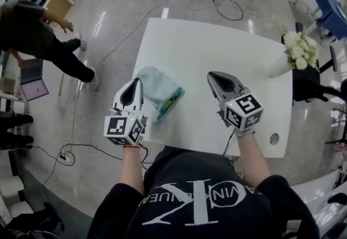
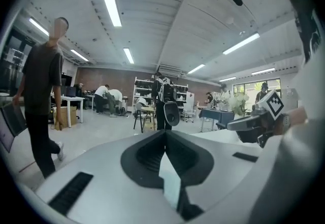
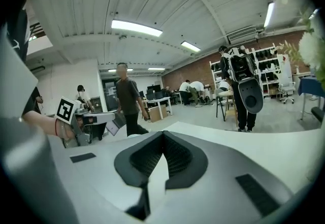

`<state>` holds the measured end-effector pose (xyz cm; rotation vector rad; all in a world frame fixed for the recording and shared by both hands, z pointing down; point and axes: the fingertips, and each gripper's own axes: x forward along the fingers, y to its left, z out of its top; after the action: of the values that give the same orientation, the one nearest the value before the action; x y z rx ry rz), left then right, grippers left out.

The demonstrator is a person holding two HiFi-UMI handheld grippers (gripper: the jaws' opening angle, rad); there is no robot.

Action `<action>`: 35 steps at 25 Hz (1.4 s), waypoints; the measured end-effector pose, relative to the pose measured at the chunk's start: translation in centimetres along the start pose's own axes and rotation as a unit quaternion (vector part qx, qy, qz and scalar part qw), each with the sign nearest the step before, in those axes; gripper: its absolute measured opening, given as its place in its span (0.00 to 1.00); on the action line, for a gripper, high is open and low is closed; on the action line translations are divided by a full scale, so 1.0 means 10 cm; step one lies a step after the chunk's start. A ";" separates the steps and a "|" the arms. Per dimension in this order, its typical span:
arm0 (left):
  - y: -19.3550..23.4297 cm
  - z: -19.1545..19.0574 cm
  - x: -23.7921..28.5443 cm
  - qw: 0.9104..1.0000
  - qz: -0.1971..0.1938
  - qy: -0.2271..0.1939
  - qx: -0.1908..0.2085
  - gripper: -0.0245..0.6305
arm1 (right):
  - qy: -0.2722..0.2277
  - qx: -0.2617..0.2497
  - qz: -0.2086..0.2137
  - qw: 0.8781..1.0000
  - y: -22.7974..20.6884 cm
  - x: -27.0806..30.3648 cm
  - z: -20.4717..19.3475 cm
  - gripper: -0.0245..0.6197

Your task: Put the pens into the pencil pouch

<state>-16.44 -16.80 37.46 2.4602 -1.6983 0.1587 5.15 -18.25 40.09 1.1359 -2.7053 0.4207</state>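
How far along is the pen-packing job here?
Done, apparently: no loose pens show on the table; something green sits at the mouth of the pencil pouch. In hand: nothing, left gripper and right gripper are both shut, empty. Left: perhaps closing the pouch.

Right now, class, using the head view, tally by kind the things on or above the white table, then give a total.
Pencil pouch, light blue: 1
Bouquet of white flowers: 1
Grippers, both shut and empty: 2 (left gripper, right gripper)
Total: 4
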 end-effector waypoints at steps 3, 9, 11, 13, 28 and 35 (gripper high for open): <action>0.01 0.10 -0.02 1.000 0.006 -0.016 0.002 0.04 | -0.016 -0.004 -0.002 1.000 -0.02 -0.05 0.11 0.05; 0.05 0.25 -0.03 0.999 0.016 -0.041 0.007 0.04 | -0.032 -0.011 -0.002 0.999 -0.04 -0.08 0.23 0.05; 0.07 0.29 -0.04 0.999 0.019 -0.047 0.005 0.04 | -0.033 -0.010 -0.002 0.999 -0.04 -0.08 0.25 0.05; 0.09 0.32 -0.05 0.998 0.024 -0.052 0.006 0.04 | -0.035 -0.011 -0.001 0.999 -0.03 -0.07 0.27 0.05; 0.15 0.33 -0.03 0.998 0.034 -0.053 0.003 0.04 | -0.037 -0.020 0.013 0.999 0.01 0.00 0.28 0.05; 0.14 0.30 0.01 0.998 0.034 -0.050 0.002 0.04 | -0.035 -0.015 0.016 0.999 0.00 0.01 0.24 0.05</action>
<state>-17.72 -17.91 34.59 2.4527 -1.8235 0.0464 5.01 -19.08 37.89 1.1218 -2.7836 0.3496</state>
